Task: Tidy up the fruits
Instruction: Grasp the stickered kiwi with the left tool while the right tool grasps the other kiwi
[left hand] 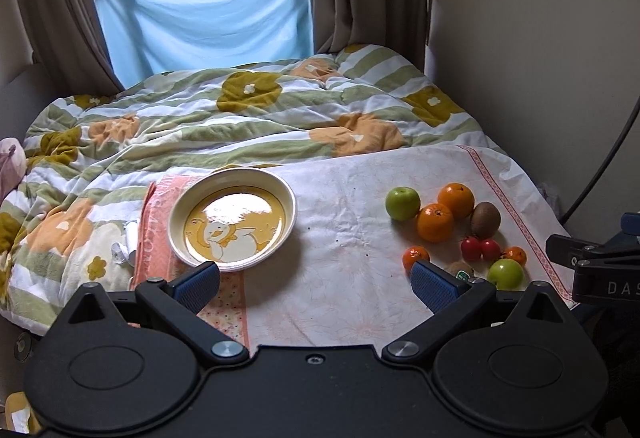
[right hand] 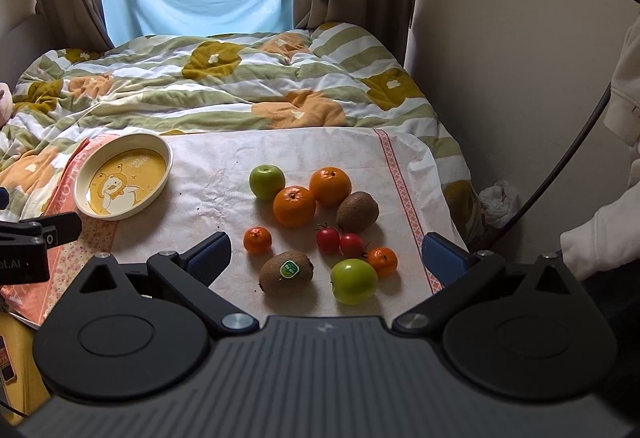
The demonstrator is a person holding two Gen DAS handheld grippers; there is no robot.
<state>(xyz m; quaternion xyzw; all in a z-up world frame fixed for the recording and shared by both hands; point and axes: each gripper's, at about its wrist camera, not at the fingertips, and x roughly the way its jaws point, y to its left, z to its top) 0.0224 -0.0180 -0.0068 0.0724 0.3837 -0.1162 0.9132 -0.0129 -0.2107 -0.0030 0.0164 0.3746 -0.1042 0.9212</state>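
Observation:
A yellow duck plate (left hand: 232, 220) (right hand: 124, 180) lies empty on the left of a white cloth (left hand: 352, 206). Fruit lies in a cluster on the cloth's right: two green apples (right hand: 267, 181) (right hand: 354, 281), two oranges (right hand: 294, 206) (right hand: 330, 186), two kiwis (right hand: 357, 211) (right hand: 285, 272), two small red tomatoes (right hand: 339, 241) and two small mandarins (right hand: 257, 239) (right hand: 383, 261). The cluster also shows in the left wrist view (left hand: 452, 222). My left gripper (left hand: 316, 284) is open and empty, between plate and fruit. My right gripper (right hand: 326, 258) is open and empty, above the near fruit.
A flowered quilt (left hand: 224, 126) covers the bed behind the cloth. A wall (right hand: 520, 78) runs along the right side. An orange patterned towel (left hand: 156, 238) lies under the plate's left edge. Curtains and a blue sheet (left hand: 200, 10) hang at the window.

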